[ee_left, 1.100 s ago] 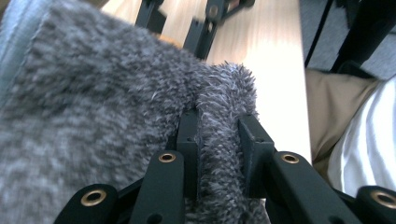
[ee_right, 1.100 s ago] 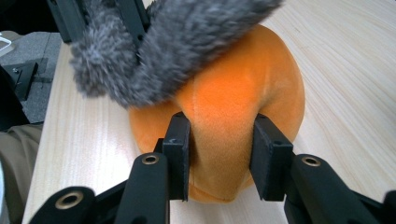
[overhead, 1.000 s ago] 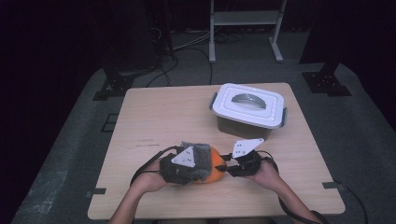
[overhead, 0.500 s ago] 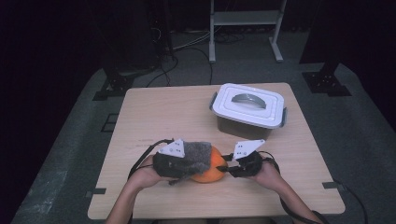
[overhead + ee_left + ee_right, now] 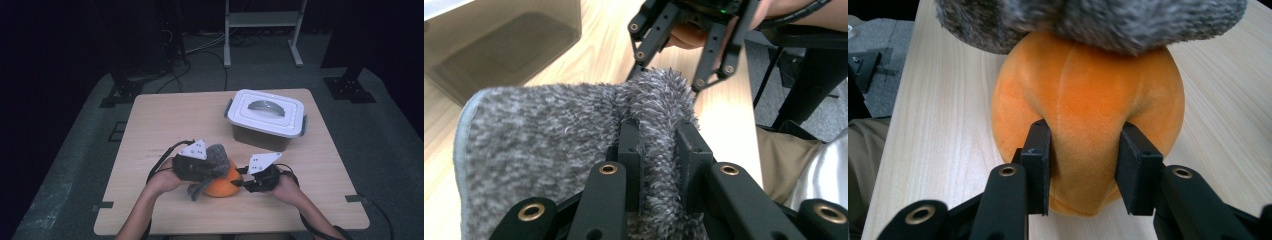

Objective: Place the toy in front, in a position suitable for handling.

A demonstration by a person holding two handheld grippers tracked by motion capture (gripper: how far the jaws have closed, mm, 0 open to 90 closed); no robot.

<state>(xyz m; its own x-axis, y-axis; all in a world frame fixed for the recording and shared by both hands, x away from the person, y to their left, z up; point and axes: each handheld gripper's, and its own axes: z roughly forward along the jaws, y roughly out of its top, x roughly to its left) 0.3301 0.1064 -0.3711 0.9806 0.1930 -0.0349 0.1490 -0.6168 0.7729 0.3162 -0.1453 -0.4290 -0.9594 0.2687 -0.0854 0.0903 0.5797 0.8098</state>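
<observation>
Your left gripper (image 5: 659,145) is closed tight on a fold of the grey fluffy cloth (image 5: 549,150), which lies over the orange plush ball (image 5: 1088,105). Your right gripper (image 5: 1088,167) pinches this ball, near the front edge of the worktop (image 5: 165,120).

Dark lab: lone table (image 5: 165,115), floor cables (image 5: 200,70), metal stand (image 5: 262,20).

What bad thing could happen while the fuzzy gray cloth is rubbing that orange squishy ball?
The right gripper pinches just a fold of the orange plush ball, so a hard wipe might tug the ball loose and let it roll on the table. The left gripper clamps only a bunched ridge of the gray cloth, which might slip out. Both grippers work close together over the ball, so their jaws might bump.
</observation>
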